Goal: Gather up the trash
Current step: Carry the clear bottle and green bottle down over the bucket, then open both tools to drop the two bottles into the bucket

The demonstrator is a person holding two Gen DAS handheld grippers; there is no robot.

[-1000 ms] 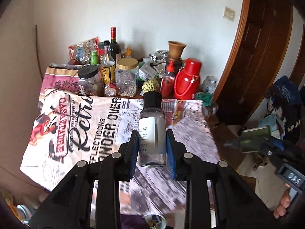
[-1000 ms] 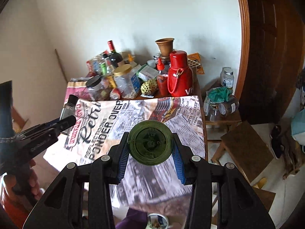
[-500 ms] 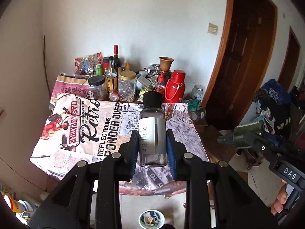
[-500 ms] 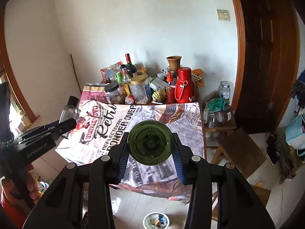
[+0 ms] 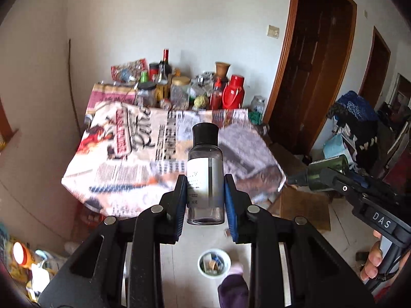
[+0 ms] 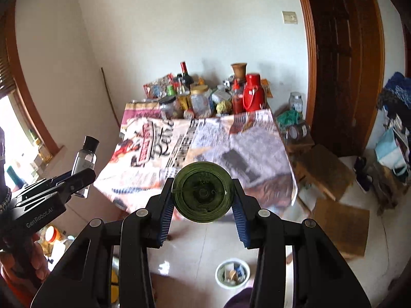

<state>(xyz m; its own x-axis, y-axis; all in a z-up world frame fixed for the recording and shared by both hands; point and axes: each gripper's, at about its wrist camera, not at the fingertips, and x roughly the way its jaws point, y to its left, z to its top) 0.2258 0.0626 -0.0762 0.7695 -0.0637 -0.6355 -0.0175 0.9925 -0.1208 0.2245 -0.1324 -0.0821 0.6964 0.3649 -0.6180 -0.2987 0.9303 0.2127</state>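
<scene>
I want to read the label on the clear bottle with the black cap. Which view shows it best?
The left wrist view: the clear bottle stands upright between the left tongs, white label facing the camera. The right wrist view shows it small, tilted at the left edge.

daylight, bright window (image 6: 10, 133) left | tablecloth (image 5: 164, 154) motion-blurred | fisheye edges dark

My worktop (image 6: 143, 107) wore a newspaper-print cloth (image 6: 205, 148). Along its 12 o'clock edge crowded jars, bottles and a red flask (image 6: 253, 93). On the pale floor (image 6: 195, 243) at 6 o'clock sat a white bowl (image 6: 232, 273) of scraps.
</scene>
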